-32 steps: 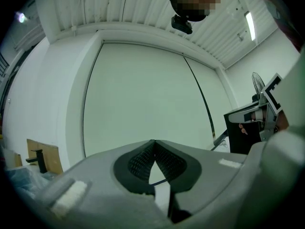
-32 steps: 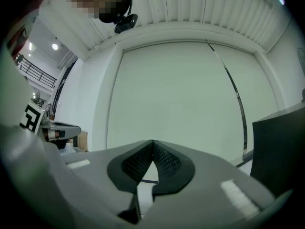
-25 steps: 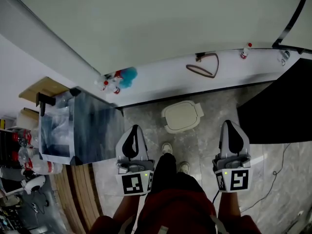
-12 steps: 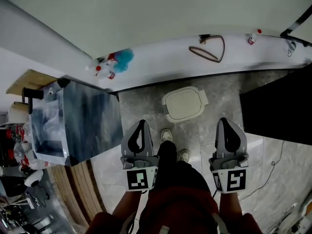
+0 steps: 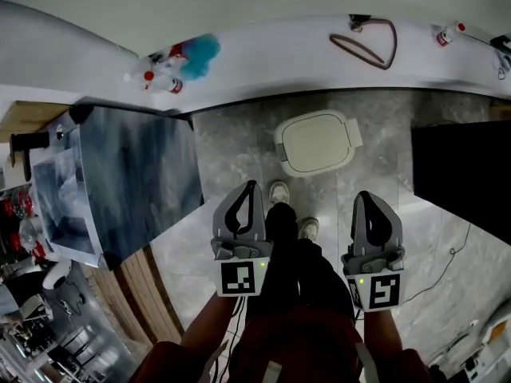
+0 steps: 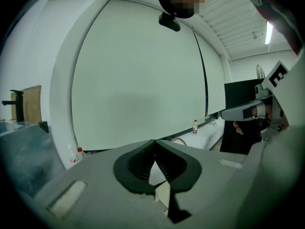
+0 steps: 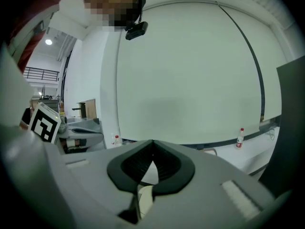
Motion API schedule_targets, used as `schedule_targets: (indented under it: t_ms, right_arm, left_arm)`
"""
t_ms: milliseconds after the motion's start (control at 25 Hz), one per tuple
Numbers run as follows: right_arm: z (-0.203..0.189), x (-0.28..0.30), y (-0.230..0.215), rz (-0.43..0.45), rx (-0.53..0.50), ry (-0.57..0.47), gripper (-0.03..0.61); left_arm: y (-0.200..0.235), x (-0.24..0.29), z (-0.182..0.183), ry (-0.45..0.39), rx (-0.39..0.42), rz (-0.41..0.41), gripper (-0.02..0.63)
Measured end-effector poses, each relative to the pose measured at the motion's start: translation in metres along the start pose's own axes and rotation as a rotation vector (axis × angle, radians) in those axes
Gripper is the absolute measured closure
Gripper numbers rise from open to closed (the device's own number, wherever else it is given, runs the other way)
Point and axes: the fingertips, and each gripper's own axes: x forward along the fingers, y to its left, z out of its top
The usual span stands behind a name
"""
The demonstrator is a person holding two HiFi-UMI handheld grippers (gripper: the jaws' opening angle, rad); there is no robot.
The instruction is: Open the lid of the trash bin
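Grey floor (image 5: 231,146) carries the bin (image 5: 318,142), lid down, beyond both grippers. Left gripper (image 5: 251,187) and right gripper (image 5: 364,196) hover near, jaws pressed together, empty. Shoes (image 5: 279,191) stand between them, with a steel box (image 5: 136,174) at left.

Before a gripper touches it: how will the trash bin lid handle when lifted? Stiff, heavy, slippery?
The lid looks like smooth cream plastic: probably stiff, light, somewhat slippery. The trash bin under it stands free on the floor and looks small, so an off-centre push may slide or tip it.
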Motion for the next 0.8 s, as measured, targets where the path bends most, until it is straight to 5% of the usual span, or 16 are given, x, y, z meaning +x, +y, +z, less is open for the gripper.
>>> schedule_targets:
  t_ms: [800]
  right_arm:
    - [-0.184,0.051,0.02,0.042,0.083,0.23,0.577]
  left_arm:
    - [-0.015,0.097,-0.253,0.299,-0.059,-0.092,0.614]
